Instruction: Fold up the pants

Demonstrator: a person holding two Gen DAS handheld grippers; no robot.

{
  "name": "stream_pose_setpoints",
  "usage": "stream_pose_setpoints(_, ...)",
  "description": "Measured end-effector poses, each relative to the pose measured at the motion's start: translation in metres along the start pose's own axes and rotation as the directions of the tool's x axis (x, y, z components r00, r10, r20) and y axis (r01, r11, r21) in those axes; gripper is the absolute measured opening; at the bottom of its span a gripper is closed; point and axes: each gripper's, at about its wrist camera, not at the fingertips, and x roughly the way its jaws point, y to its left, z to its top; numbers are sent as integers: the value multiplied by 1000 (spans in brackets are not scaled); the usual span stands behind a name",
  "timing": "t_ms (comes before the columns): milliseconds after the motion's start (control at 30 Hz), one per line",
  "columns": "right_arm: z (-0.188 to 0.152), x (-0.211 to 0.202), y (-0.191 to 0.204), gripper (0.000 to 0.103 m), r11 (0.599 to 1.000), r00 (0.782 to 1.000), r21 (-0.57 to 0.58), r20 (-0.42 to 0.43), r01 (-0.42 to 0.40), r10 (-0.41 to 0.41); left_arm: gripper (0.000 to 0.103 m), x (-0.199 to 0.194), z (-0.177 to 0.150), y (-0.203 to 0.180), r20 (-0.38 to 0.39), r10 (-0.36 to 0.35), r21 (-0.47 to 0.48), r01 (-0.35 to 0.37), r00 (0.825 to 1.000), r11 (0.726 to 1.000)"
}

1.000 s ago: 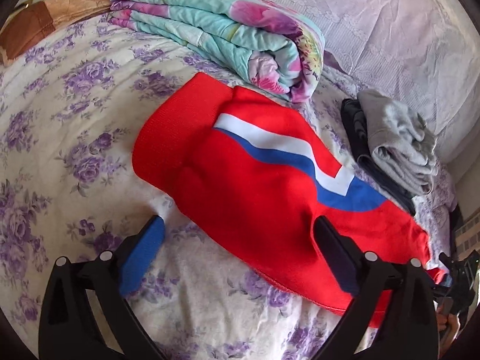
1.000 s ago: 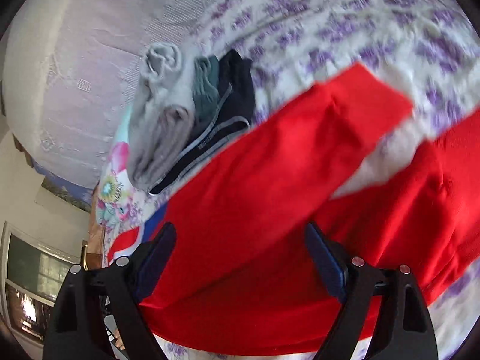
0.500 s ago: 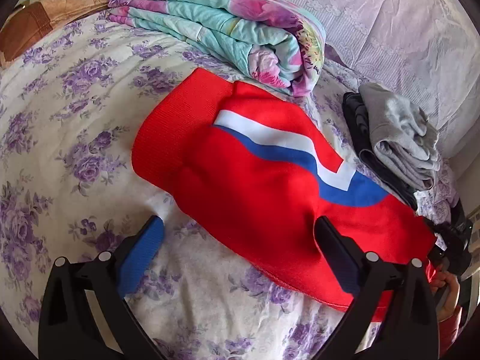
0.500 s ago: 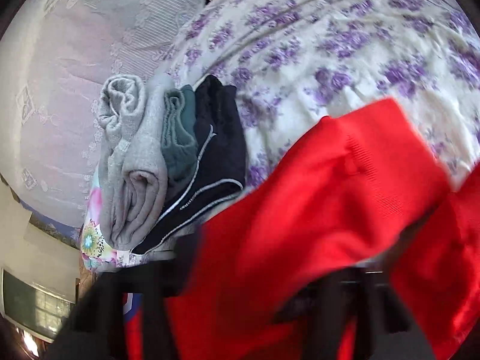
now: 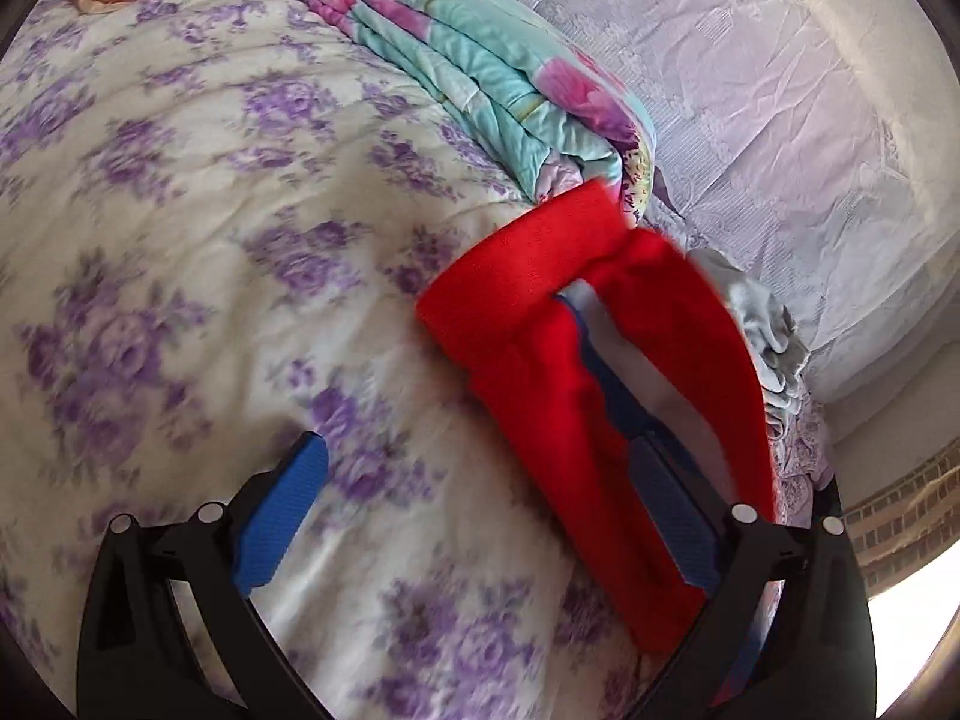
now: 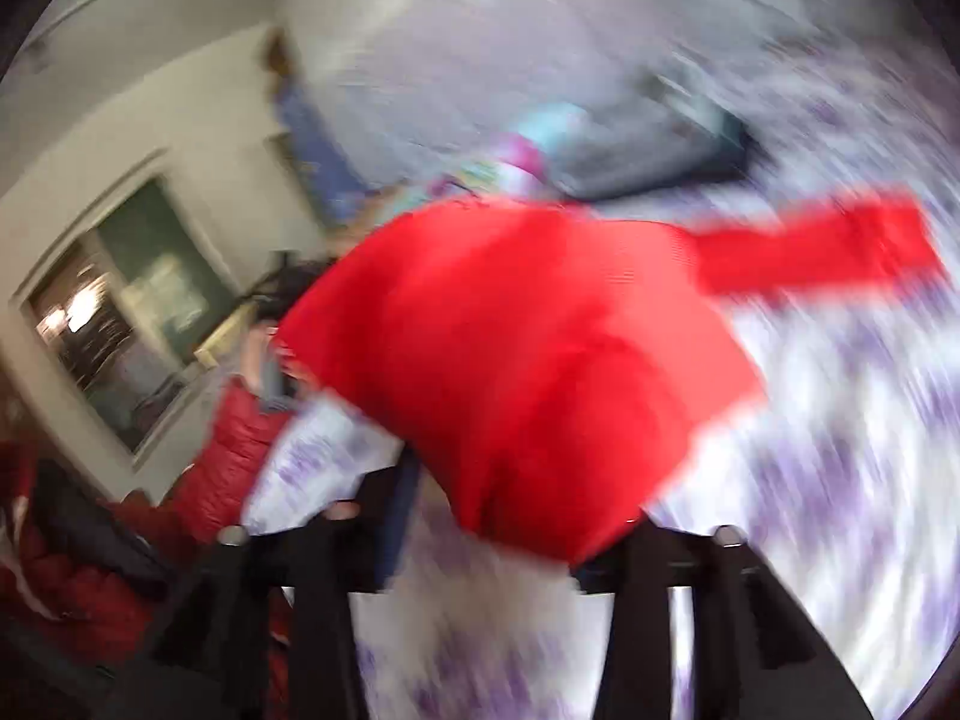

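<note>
The red pants (image 5: 540, 372) with a white and blue stripe are partly lifted off the flowered bed, folded over along their length. My left gripper (image 5: 480, 516) is open, its right finger (image 5: 666, 516) lying against the red cloth, its left finger (image 5: 282, 516) over bare bedding. In the blurred right wrist view the red pants (image 6: 516, 372) hang bunched in front of my right gripper (image 6: 516, 534). The cloth covers the fingertips, so I cannot tell how its jaws stand.
A folded turquoise flowered quilt (image 5: 498, 78) lies at the back of the bed (image 5: 180, 240). Folded grey clothes (image 5: 762, 324) sit behind the pants by the pale lilac headboard cover (image 5: 750, 90). A window (image 6: 120, 312) and a red jacket (image 6: 228, 450) show at the left.
The right gripper has swung fast and pulled the pants up and over. They went from lying flat to a narrow raised fold. The left gripper has stayed open.
</note>
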Motion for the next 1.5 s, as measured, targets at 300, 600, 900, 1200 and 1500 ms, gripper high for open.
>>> stream_pose_setpoints(300,-8,-67,-59,65,916,976,402,200,0,-88,98,-30,-47,-4,-16,37,151,-34,999,988)
stream_pose_setpoints(600,-22,-21,-21,68,891,994,449,110,-71,24,98,-47,-32,11,-185,-180,-80,168,966,983)
stream_pose_setpoints(900,32,24,30,68,965,993,234,-6,114,-116,57,7,-14,0,-120,-21,69,29,993,997)
stream_pose_setpoints(1200,62,71,43,68,958,961,75,-32,277,-275,20,-27,-35,33,-92,-137,90,145,986,985)
stream_pose_setpoints(1500,28,100,60,60,947,929,-112,-189,302,-318,20,-23,-34,45,-137,-210,20,215,968,977)
